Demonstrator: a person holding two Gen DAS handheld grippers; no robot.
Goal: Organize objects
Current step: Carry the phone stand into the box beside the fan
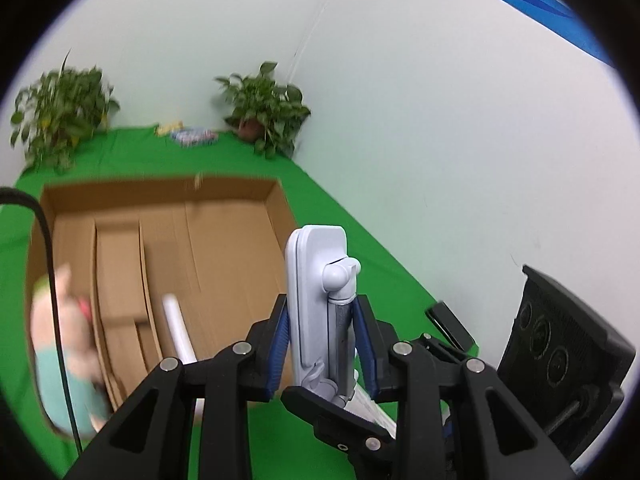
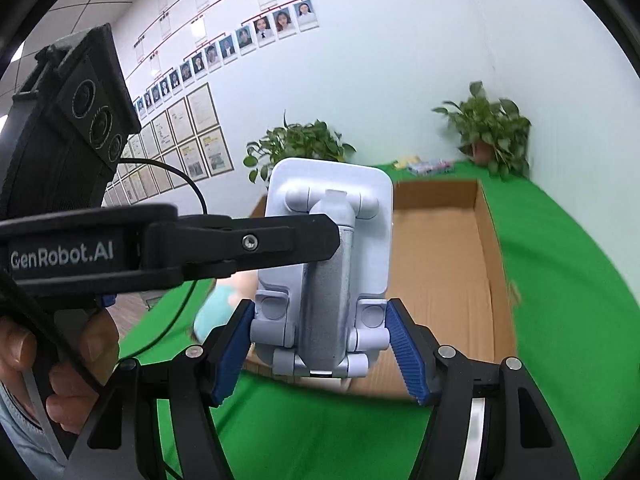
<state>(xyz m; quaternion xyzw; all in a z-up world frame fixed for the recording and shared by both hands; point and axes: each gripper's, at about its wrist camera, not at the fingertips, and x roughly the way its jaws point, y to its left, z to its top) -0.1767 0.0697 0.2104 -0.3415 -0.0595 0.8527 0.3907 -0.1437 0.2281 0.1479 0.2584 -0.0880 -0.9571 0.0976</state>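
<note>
step: both grippers carry one folded phone stand (image 2: 326, 268) in the air above the table (image 1: 340, 240), near the cardboard box (image 1: 224, 256)
left gripper (image 1: 324, 344): pinching the stand's thin edge
right gripper (image 2: 320, 344): clamped across its wide hinged base
advice: keep both grips level, lower into the open box bay, release together
stand: hard smooth grey-white plastic, rounded corners, metal-look arm
box: matte corrugated, dividers; soft toy (image 1: 60, 344) inside

I read one legible marking: "GenRobot.AI", white lettering on the black body of the left gripper (image 2: 296, 240). Wall documents (image 2: 200, 140) carry print too small to read.
</note>
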